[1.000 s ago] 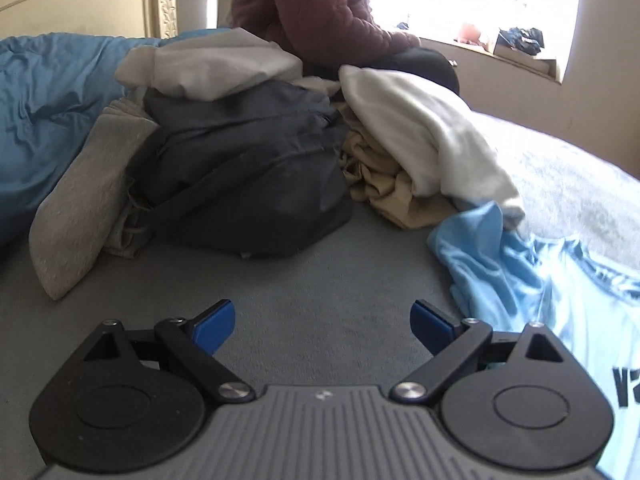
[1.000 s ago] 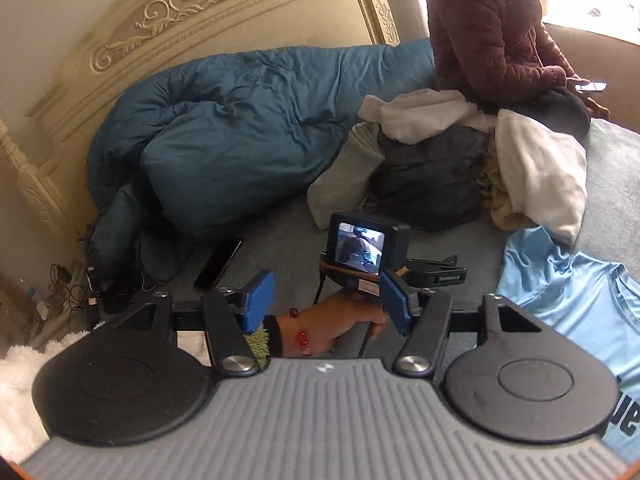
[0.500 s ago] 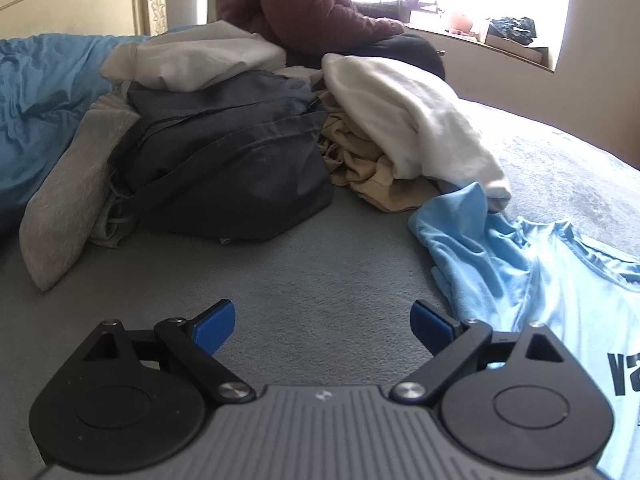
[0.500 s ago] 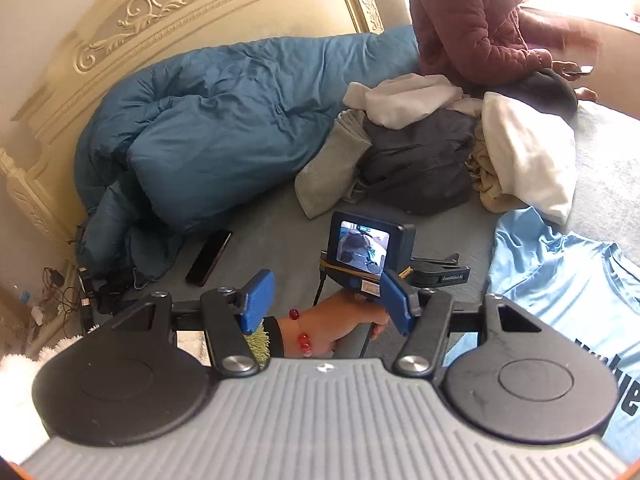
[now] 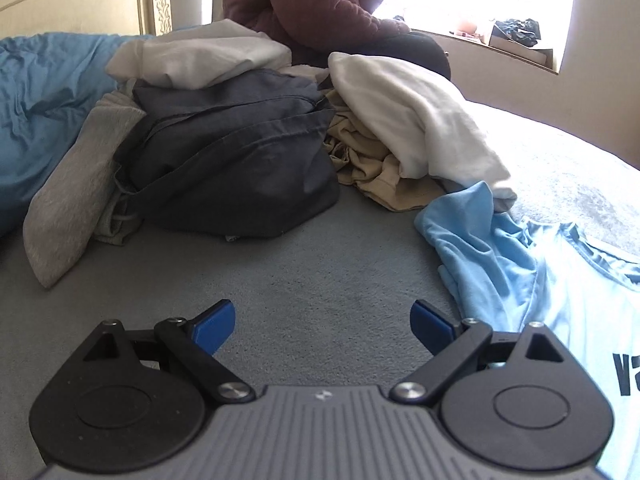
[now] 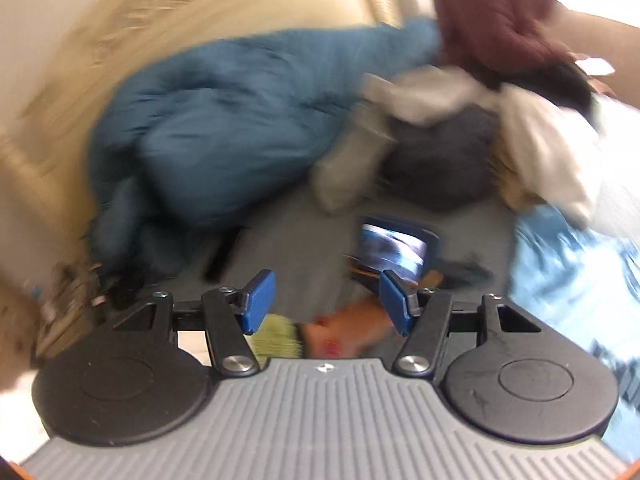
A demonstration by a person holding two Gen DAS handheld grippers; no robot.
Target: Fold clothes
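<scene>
While the left claw [image 5: 322,322] hangs over bare grey bedspread [image 5: 312,280] with its blue pads wide apart and nothing between them, its view has edged closer to the heap of unfolded clothes than a second ago: the dark navy garment [image 5: 236,172] at twelve o'clock, the cream cloth [image 5: 420,120] at one. The light-blue printed T-shirt [image 5: 520,280] lies crumpled at three o'clock, just beside the right pad but not touching it. In the right wrist view everything has gone streaky where it was sharp before, so that hand is swinging; the right claw [image 6: 326,300] is also apart and empty. Folding has not begun; I judge both hands are lining up on the T-shirt.
</scene>
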